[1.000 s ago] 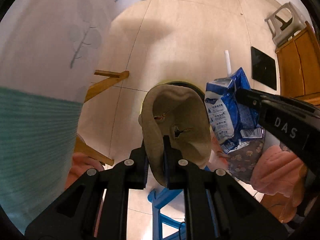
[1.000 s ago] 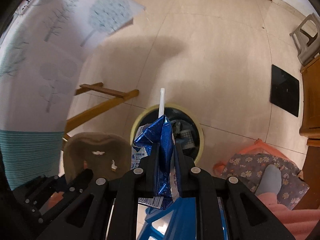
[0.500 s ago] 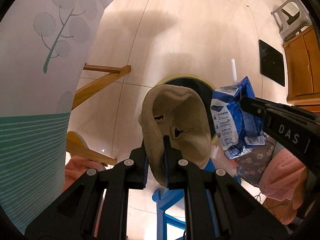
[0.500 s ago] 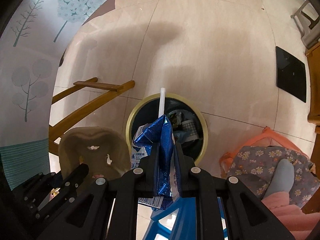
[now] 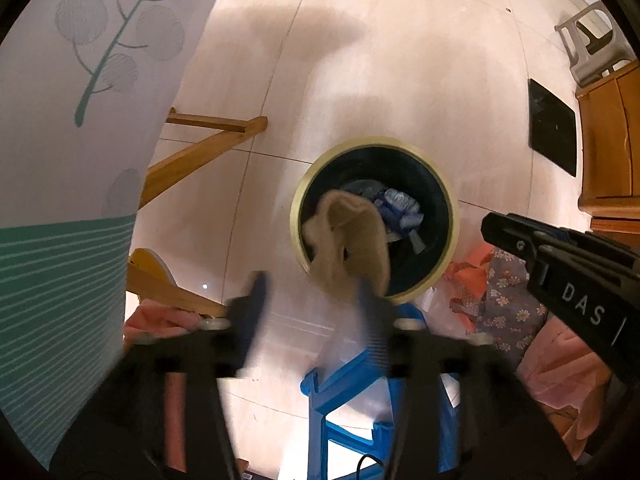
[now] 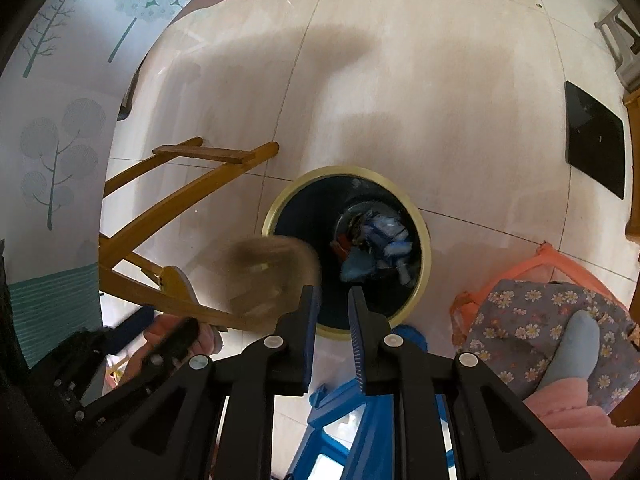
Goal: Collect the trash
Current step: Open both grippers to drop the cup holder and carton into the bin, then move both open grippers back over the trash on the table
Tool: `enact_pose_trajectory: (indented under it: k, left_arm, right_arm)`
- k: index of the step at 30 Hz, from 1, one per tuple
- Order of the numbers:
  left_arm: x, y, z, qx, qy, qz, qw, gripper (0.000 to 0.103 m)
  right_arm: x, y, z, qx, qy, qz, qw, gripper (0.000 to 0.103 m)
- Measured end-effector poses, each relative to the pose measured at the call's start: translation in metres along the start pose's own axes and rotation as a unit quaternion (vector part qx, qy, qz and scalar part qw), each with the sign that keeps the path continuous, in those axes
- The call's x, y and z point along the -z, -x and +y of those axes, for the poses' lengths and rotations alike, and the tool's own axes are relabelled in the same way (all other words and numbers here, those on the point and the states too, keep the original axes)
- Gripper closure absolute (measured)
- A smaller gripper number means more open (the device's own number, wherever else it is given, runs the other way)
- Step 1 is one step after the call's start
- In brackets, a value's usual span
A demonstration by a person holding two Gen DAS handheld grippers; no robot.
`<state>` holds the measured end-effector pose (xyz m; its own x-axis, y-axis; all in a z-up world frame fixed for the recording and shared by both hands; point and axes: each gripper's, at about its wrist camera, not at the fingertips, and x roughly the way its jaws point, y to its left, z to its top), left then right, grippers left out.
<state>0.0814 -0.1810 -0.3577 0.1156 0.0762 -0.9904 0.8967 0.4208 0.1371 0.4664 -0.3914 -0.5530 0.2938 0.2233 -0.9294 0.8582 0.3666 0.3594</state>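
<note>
Below, on the tiled floor [image 5: 400, 80], 1 round bin [image 5: 448, 248] with a pale yellow rim and dark inside, holding blue cartons [image 6: 386, 236] and other scraps at the bottom. Left hand-held gripper [image 5: 316, 292]: jaws have just been opening, now well apart and blurred, nothing between them; 1 tan pulp tray [image 5: 348, 248], blurred, loose just ahead of its right finger, over the near side of the bin's mouth. Right hand-held gripper [image 6: 332, 304]: 2 blue-padded fingers a narrow gap apart, nothing between them, pointed at the bin's near rim. Right view: the tray shows as a brown smear at the bin's left rim. Surroundings: 1 wooden frame [image 6: 192, 200] left of the bin; 1 patterned cloth [image 5: 60, 140] with trees and a teal striped band at far left; 1 blue stool [image 5: 352, 392] under the grippers; floral fabric [image 6: 532, 332] and pink cloth at right; 1 black mat [image 6: 596, 156] and 1 grey stool [image 5: 592, 48] farther off.
</note>
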Motion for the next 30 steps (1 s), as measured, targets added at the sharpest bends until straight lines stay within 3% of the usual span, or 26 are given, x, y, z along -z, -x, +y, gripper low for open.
enact_pose_trajectory:
  k: [9,16,24,30]
  left_arm:
    - [0.006,0.030,0.002,0.000,0.010,-0.037,0.9993,0.044]
    - [0.022,0.083,0.003,0.004,0.028,-0.084,0.9961,0.044]
    - [0.052,0.158,0.012,0.020,0.042,-0.130,0.9904,0.044]
    - [0.076,0.218,0.033,0.023,0.057,-0.168,0.9838,0.044]
  right_arm:
    - [0.001,0.021,0.012,0.010,0.024,-0.024,0.999,0.087]
    - [0.012,0.056,0.023,0.016,0.046,-0.037,0.998,0.086]
    - [0.036,0.119,0.053,-0.010,0.059,-0.040,0.997,0.086]
    - [0.062,0.186,0.087,-0.034,0.119,-0.080,0.989,0.086]
